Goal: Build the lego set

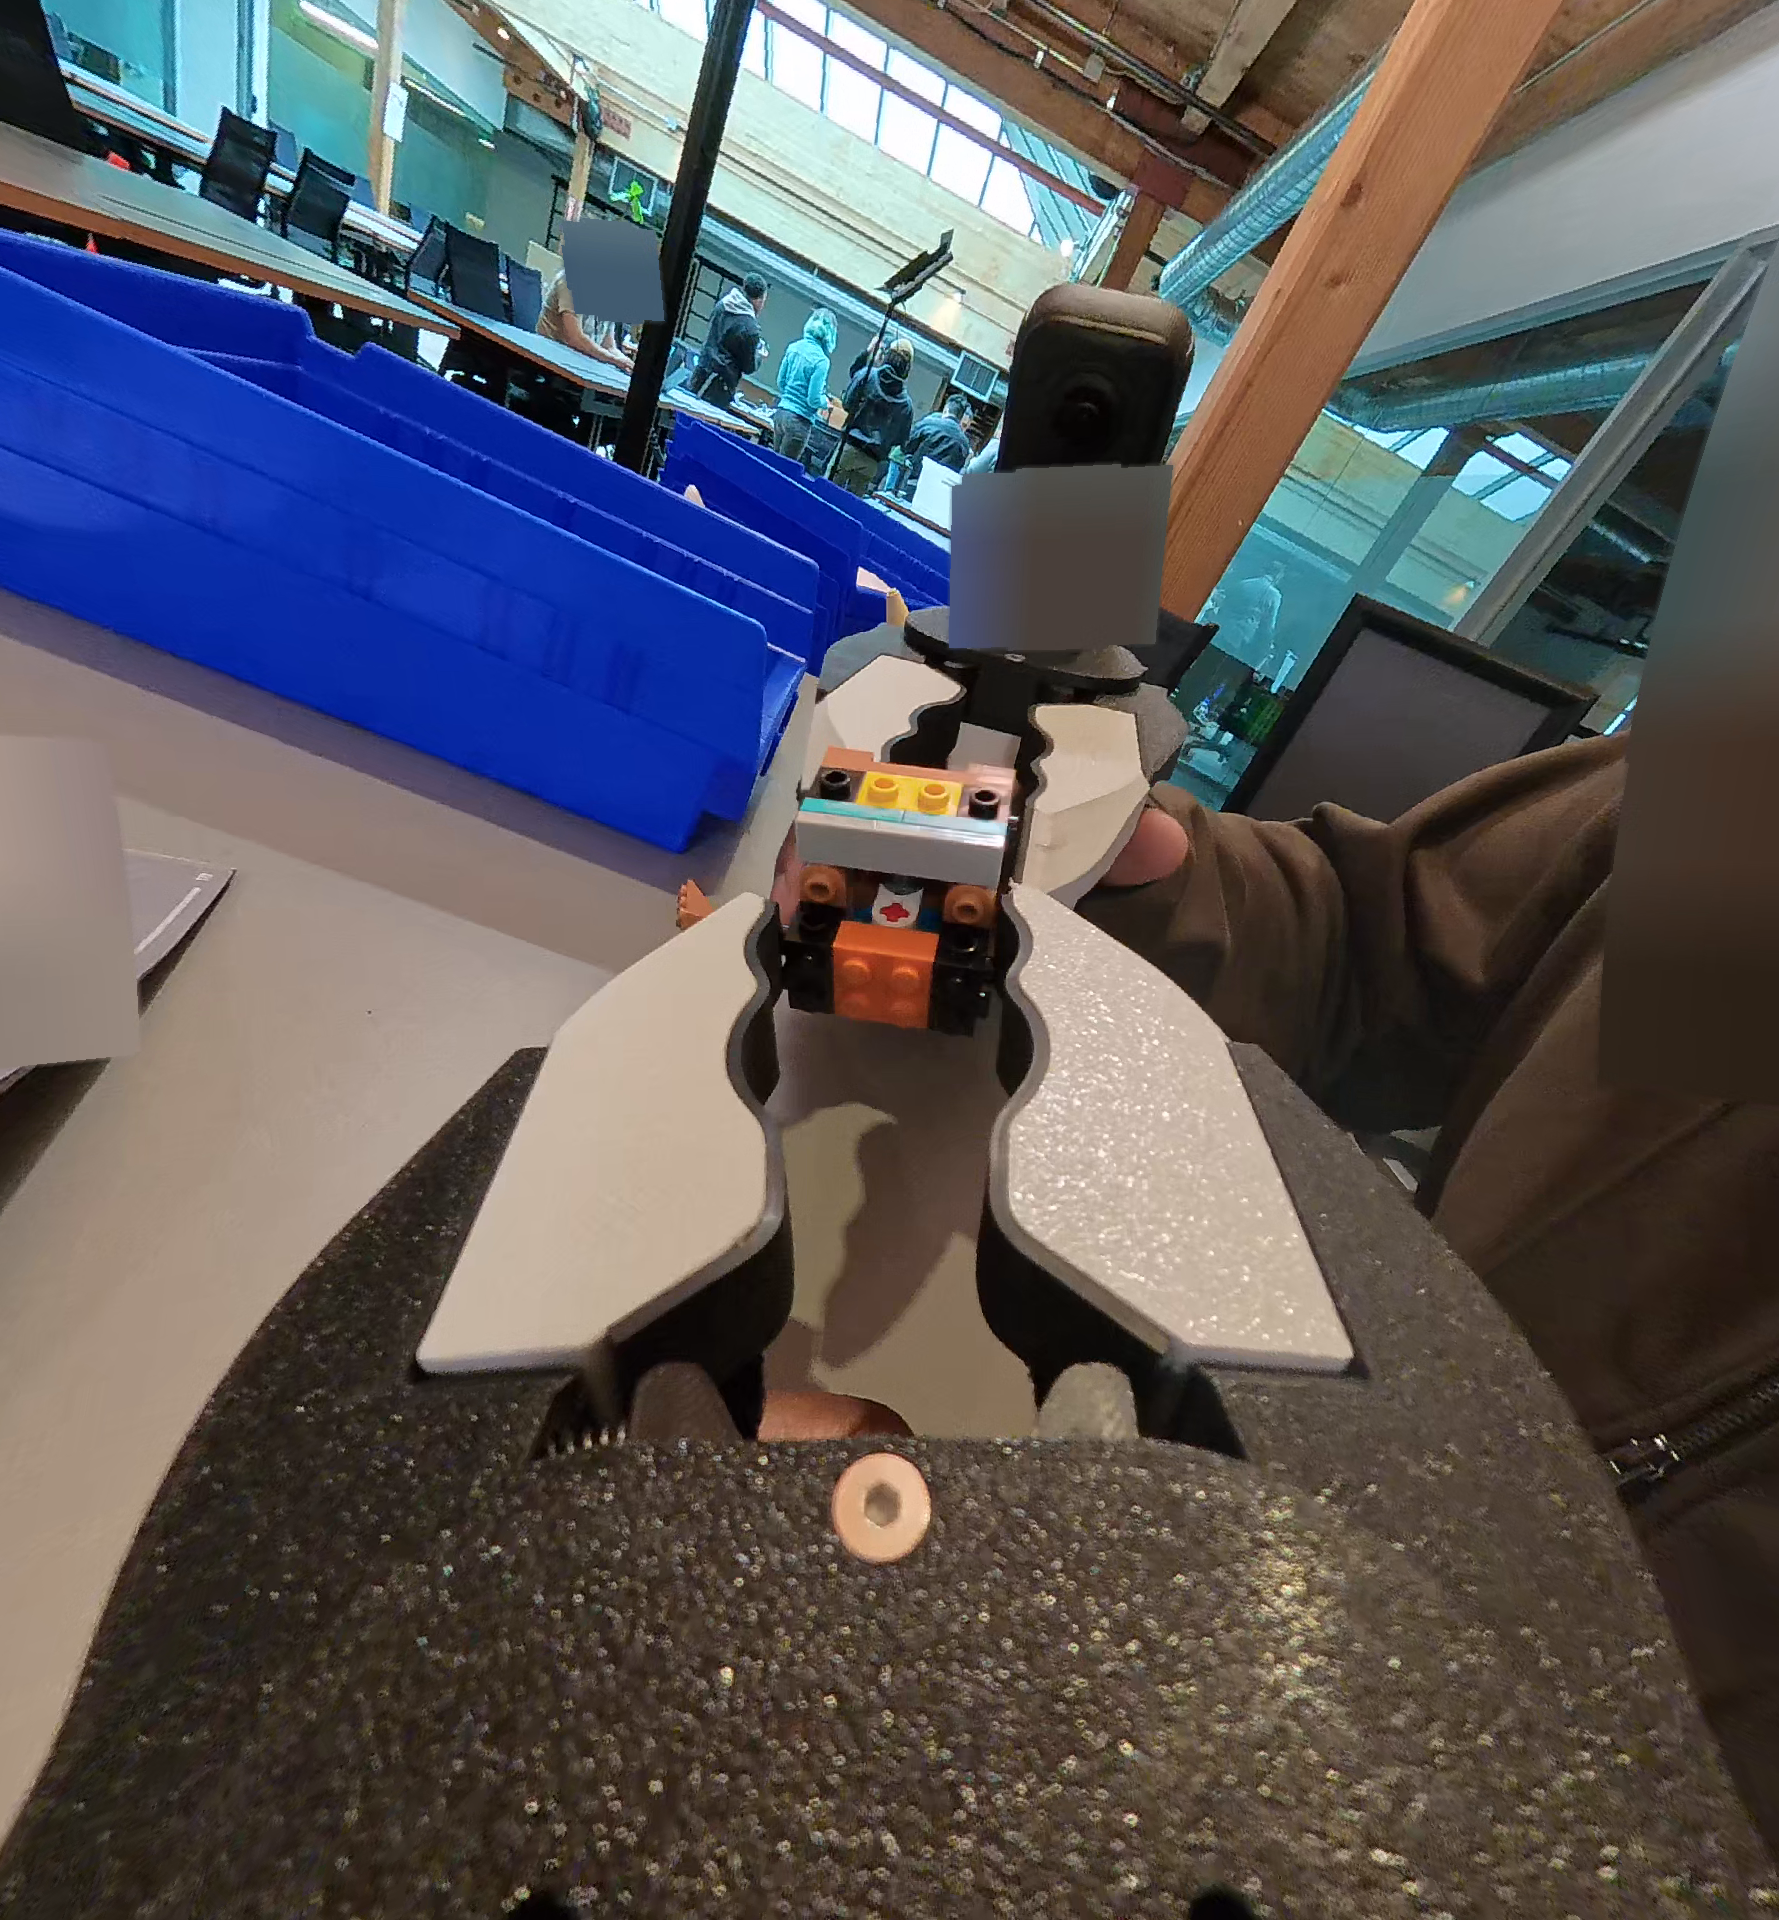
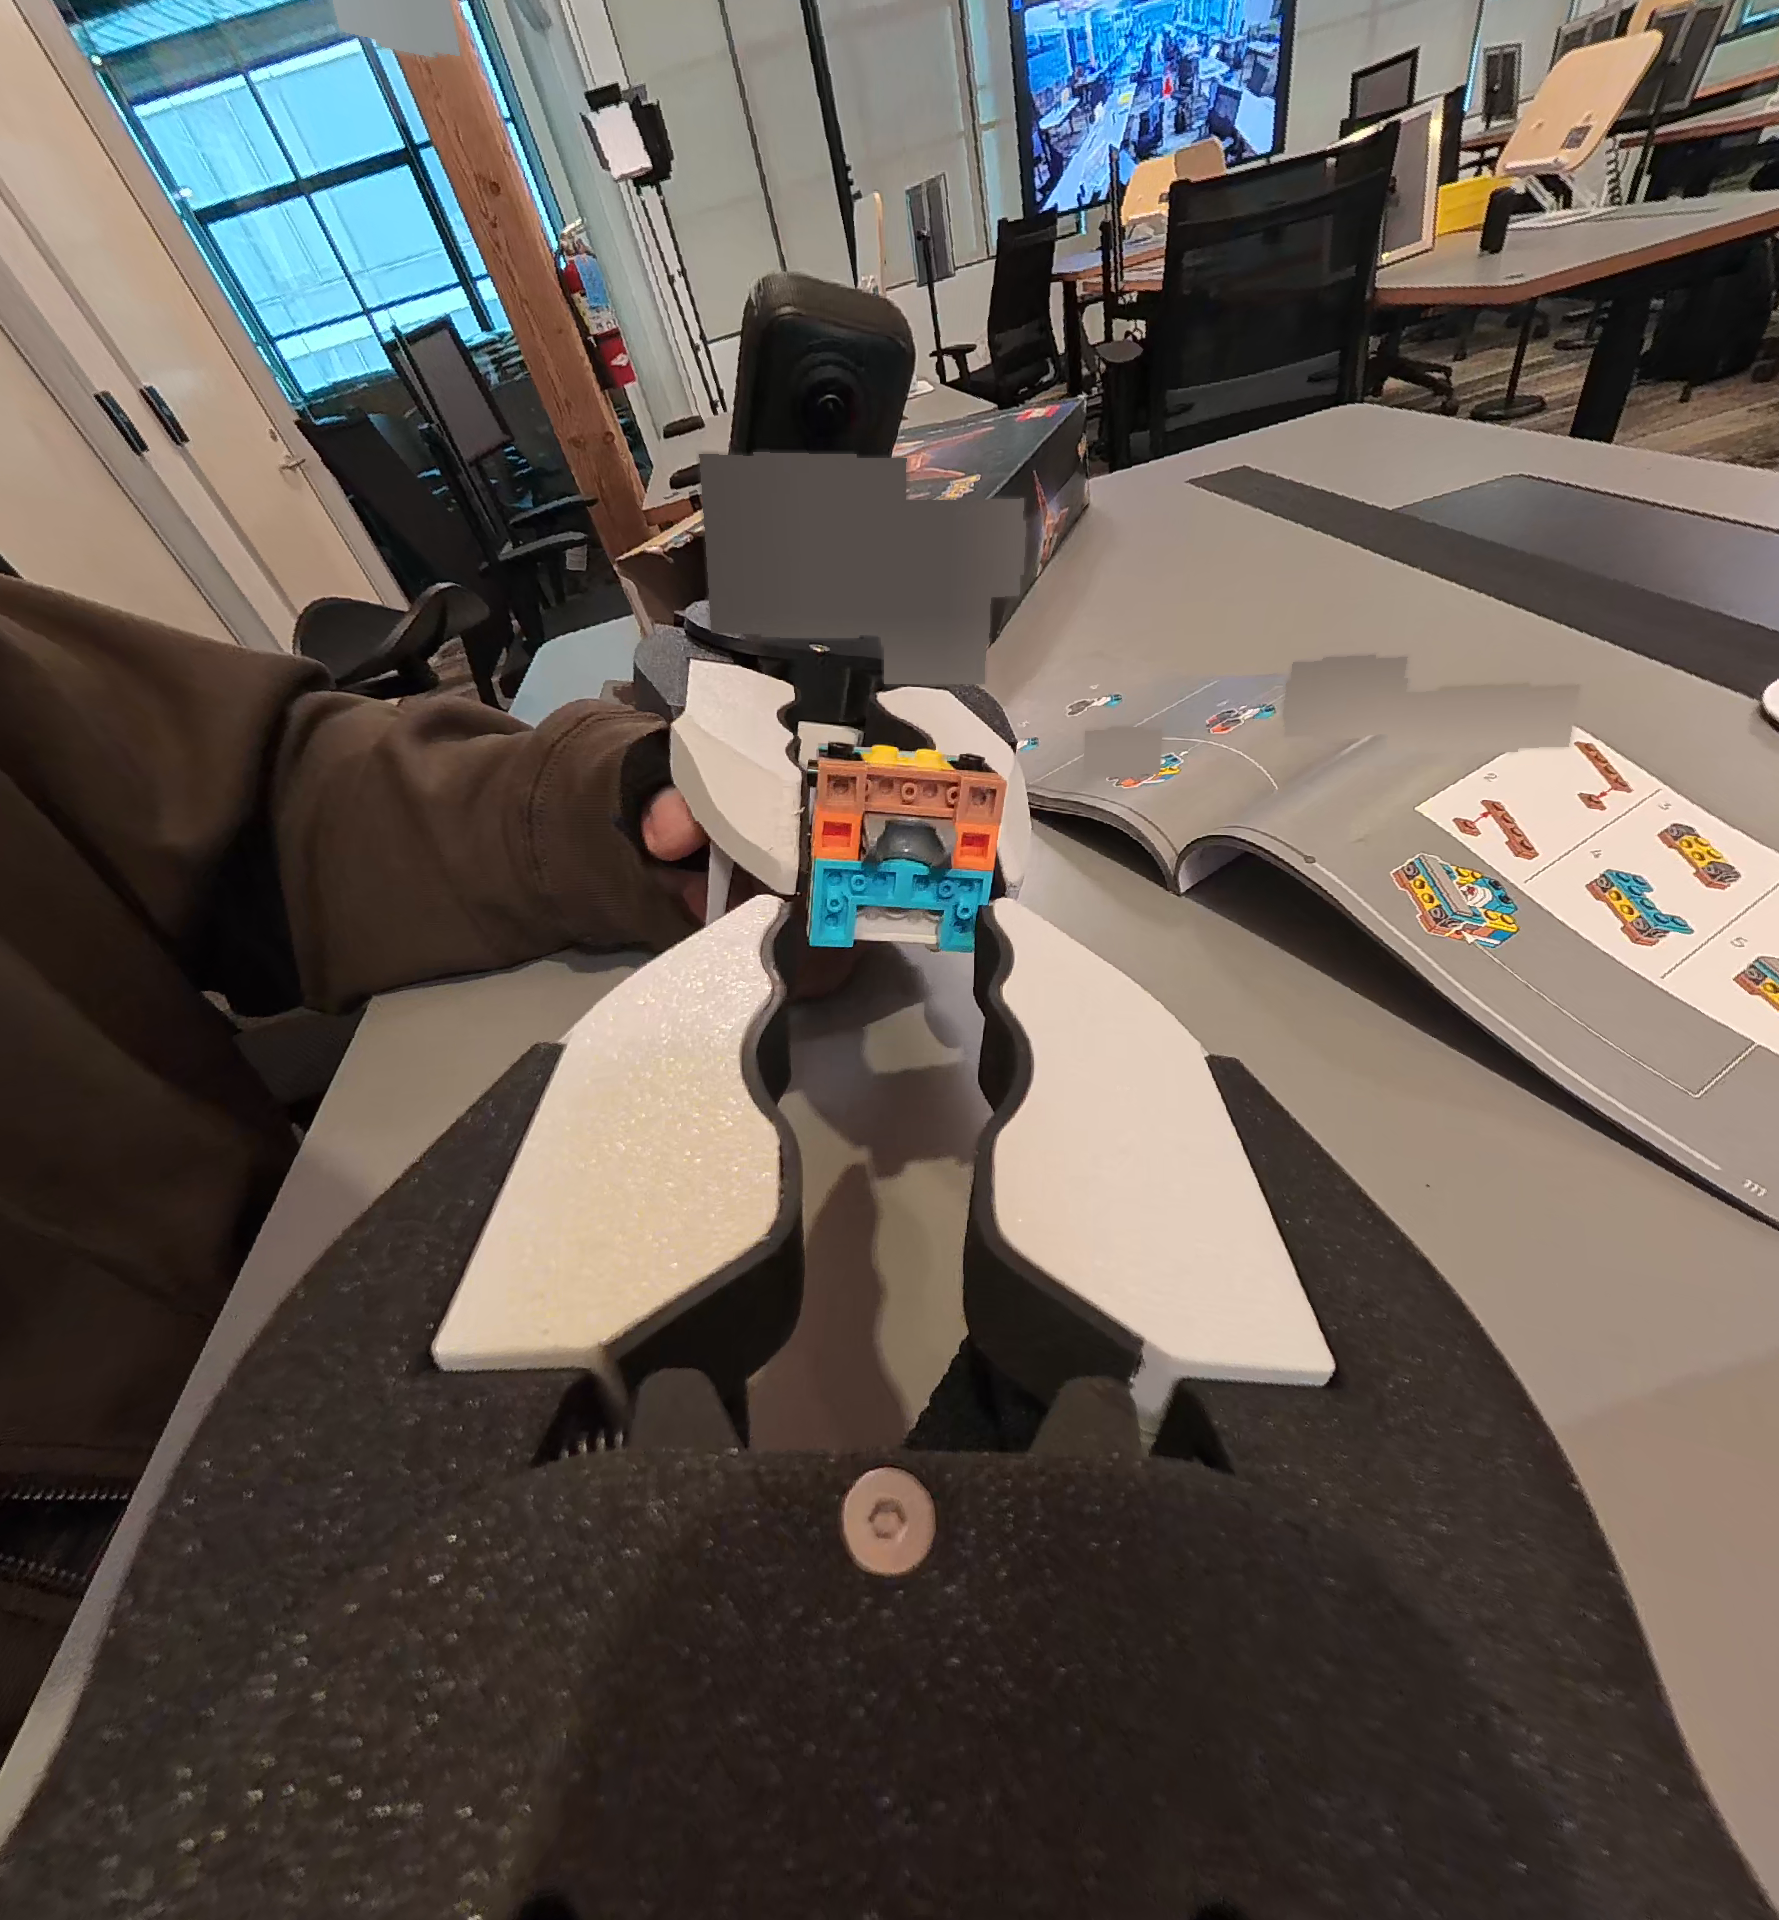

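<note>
The left claw (image 1: 890, 956) is closed on the lower end of a small lego model (image 1: 900, 883), its two grey fingers pressed against the model's black side bricks. The right claw (image 2: 890, 925), facing it, grips the same lego model (image 2: 900, 852) from the opposite end, its tips touching the turquoise bricks. The model is held in the air above the grey bench (image 2: 1280, 1195), clamped between both claws.

From the left side the model shows an orange brick, a small white tile with a red cross, a grey band and yellow studs on top. From the right side it shows a brown frame, orange corner bricks and a turquoise plate.

Behind the model, to the left claw's left, a row of blue storage bins (image 1: 345, 540) stands on the bench. To the right claw's right, an open instruction booklet (image 2: 1436, 904) lies flat, and farther back a dark set box (image 2: 1010, 468) stands near the bench edge.
</note>
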Motion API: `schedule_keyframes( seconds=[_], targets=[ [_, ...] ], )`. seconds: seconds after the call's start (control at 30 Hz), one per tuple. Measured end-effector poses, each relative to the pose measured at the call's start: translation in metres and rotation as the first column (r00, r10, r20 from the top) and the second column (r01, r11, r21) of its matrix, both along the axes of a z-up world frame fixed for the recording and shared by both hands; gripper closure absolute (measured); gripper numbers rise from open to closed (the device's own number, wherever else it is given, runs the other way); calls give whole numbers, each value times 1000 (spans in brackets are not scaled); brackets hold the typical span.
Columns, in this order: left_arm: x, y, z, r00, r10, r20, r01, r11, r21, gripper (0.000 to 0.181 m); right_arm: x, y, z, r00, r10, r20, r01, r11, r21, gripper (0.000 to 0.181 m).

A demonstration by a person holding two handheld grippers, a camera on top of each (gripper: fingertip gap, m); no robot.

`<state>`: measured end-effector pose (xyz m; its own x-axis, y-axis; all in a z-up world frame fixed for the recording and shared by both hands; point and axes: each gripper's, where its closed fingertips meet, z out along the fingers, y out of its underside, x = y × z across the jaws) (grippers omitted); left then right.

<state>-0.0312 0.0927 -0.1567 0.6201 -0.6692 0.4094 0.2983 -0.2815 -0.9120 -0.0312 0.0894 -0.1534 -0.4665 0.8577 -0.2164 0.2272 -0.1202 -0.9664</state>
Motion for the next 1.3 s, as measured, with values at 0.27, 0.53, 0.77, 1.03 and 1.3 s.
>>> schedule_keyframes(
  seconds=[0.27,0.53,0.77,1.03,1.3],
  targets=[
    [0,0,-1,1000,2,-13,-2,1000,-1,142,0,0,-1,1000,-5,3,5,1000,6,149],
    [0,0,-2,999,5,-33,-5,1000,3,142,-1,0,-2,1000,-14,4,14,999,44,148],
    [4,-1,-5,998,-7,-62,7,1000,5,142,0,0,-3,1000,-8,6,7,999,49,146],
    [5,-1,-5,998,-21,-52,20,1000,-2,142,1,-1,-3,1000,11,16,-12,1000,23,149],
    [7,-3,-4,998,-41,-39,41,999,-4,142,4,-2,-1,999,42,17,-41,999,-12,149]
  ],
)
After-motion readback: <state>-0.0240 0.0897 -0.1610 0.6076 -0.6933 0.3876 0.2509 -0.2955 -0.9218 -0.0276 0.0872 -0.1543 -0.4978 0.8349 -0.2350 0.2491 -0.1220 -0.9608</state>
